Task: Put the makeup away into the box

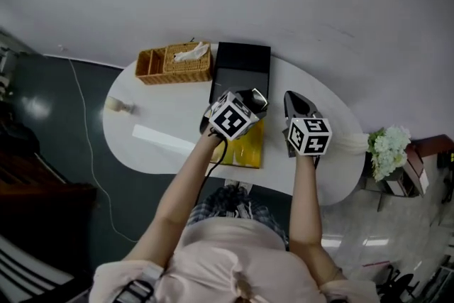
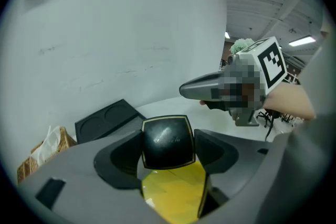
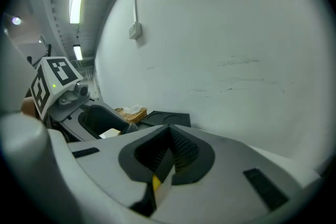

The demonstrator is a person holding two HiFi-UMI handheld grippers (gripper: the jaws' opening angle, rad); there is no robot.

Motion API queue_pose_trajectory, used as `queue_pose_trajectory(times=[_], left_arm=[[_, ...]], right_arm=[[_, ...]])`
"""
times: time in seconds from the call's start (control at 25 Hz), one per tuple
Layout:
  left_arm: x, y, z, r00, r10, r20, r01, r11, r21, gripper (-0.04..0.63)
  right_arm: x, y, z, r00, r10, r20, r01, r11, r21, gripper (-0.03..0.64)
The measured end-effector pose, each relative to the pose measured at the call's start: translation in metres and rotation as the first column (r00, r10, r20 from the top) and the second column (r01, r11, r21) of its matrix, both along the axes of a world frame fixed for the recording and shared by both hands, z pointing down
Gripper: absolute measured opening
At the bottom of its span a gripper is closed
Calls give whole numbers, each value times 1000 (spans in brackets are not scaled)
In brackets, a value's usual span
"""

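Left hand-held gripper is clamped on a black, gold-edged compact, held above a flat yellow item on the white counter. Right hand-held gripper hovers just beside it, jaws together and seemingly empty. Beyond them lies the black box with round recesses, apart from the compact, so the putting-away looks barely begun.

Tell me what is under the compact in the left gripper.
A yellow box shows beneath the compact. The left gripper and compact cover most of it, so its contents cannot be seen.
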State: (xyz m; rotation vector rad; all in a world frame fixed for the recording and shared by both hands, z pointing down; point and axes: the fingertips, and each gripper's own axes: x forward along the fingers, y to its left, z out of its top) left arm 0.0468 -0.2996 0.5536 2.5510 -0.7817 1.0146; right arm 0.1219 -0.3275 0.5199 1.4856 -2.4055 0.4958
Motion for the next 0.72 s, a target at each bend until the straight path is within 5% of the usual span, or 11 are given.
queue_pose_trajectory(times=[0.36, 0.72], left_arm=[[-49, 37, 45, 994, -100, 35, 103, 992, -74, 328], [-48, 60, 84, 990, -41, 133, 61, 986, -153, 328]], right_arm=[[-75, 32, 29, 989, -147, -9, 146, 987, -65, 15], [-88, 43, 47, 980, -197, -38, 192, 975, -110, 15]])
